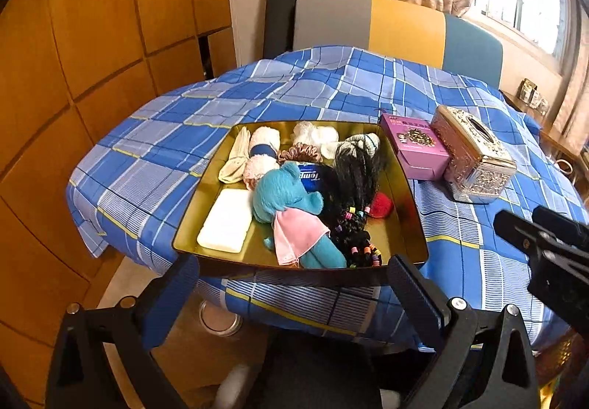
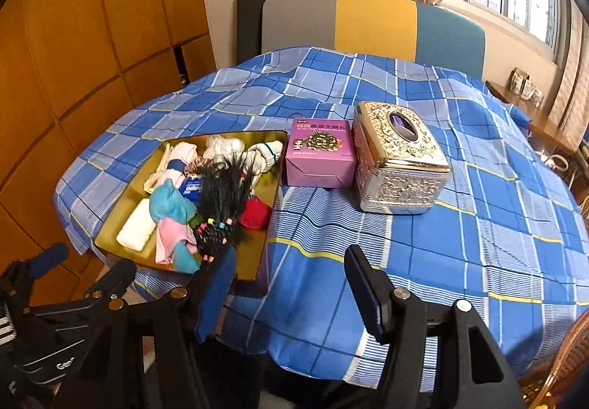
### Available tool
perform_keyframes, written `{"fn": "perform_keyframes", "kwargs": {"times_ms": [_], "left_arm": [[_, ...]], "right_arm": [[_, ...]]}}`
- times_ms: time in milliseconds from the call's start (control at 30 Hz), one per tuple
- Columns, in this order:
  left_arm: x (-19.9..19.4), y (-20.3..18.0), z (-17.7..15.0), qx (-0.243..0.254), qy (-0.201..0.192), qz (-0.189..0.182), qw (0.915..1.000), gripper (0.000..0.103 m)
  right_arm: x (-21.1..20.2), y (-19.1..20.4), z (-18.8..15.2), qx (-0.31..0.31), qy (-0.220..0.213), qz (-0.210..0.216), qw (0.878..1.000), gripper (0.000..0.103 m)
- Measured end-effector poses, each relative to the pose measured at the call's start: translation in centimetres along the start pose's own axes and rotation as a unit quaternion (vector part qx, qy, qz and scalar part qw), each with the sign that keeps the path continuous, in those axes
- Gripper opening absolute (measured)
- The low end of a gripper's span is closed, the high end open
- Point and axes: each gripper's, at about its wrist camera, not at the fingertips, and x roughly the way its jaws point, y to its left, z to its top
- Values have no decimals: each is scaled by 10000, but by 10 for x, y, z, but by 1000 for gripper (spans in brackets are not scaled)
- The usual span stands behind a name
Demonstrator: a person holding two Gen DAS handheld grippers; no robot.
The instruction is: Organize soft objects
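A gold tray [image 1: 408, 225] [image 2: 257, 247] sits on the blue plaid tablecloth and holds soft things: a teal plush toy [image 1: 283, 191] [image 2: 171, 204] with a pink cloth [image 1: 298, 232], a white sponge block [image 1: 226, 221] [image 2: 136, 228], a black braided wig with coloured beads [image 1: 355, 203] [image 2: 221, 203], a red ball [image 1: 381, 204] [image 2: 254, 214], socks and scrunchies. My left gripper [image 1: 294, 280] is open and empty, just in front of the tray's near edge. My right gripper [image 2: 291, 272] is open and empty, at the table's near edge right of the tray.
A purple carton [image 1: 416, 147] [image 2: 320, 155] and an ornate silver tissue box [image 1: 475, 158] [image 2: 397, 158] stand right of the tray. A multicoloured chair back [image 1: 397, 30] is behind the table. Wooden panels line the left wall. The right gripper shows in the left wrist view [image 1: 548, 243].
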Motion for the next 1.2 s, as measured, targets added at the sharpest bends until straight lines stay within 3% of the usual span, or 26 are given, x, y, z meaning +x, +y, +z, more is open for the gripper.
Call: {"fn": "perform_keyframes", "kwargs": {"times_ms": [133,367,667,1200], "left_arm": [[-7,2,1,-25,-104,-8,9999,103],[-12,7,5,-265,-9,-45,9996,103],[-21,-3,3,-92,-44,-101,9999,103],[-22,2,3,-174,-14,-59,9998,103]], "right_arm": [[-8,-3,0,155,-203,-142,9996,62],[-11,-7,2,310,-89,-150,9994,62],[-21,-6,4,284,-181,-375,9987,62],[-22,-3,3,263,-193,-337,9989,62]]}}
